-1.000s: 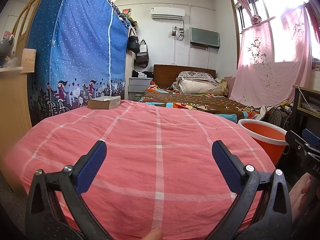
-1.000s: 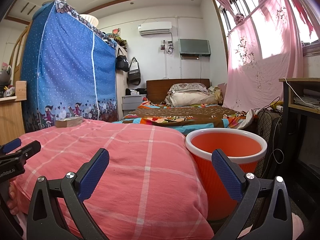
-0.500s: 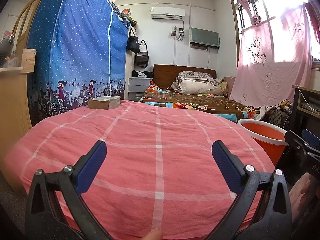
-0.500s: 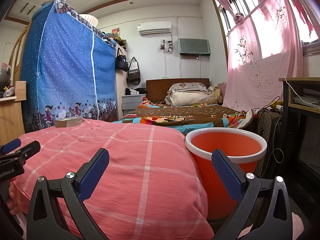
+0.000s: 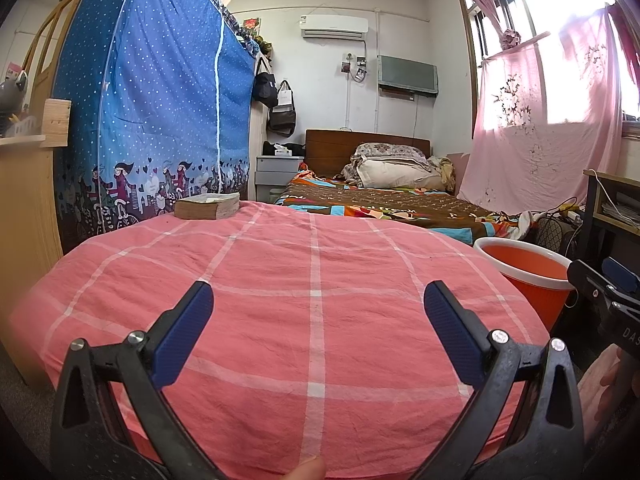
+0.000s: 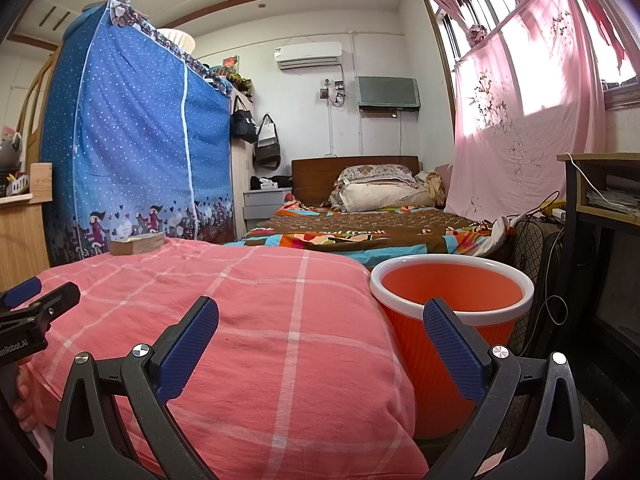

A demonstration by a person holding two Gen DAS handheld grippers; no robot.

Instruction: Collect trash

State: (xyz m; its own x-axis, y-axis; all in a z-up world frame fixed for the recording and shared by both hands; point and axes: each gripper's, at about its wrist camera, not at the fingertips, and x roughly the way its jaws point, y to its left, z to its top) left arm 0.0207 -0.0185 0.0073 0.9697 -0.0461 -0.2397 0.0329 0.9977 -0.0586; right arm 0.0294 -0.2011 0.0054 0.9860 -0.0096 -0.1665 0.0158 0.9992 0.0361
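An orange trash bin with a white rim [image 6: 452, 296] stands on the floor right of a surface covered by a pink checked cloth [image 6: 248, 320]; it also shows in the left wrist view [image 5: 528, 276]. My left gripper [image 5: 319, 312] is open and empty above the cloth's near part. My right gripper [image 6: 320, 324] is open and empty, straddling the cloth's right edge and the bin. I see no loose trash on the cloth. A thick book [image 5: 208, 206] lies at the cloth's far left corner.
A blue dotted fabric wardrobe [image 5: 152, 120] stands behind on the left. A bed with a brown patterned blanket [image 5: 384, 208] lies beyond. A wooden shelf [image 5: 24, 184] is at the left, a dark desk with cables [image 6: 592, 216] at the right.
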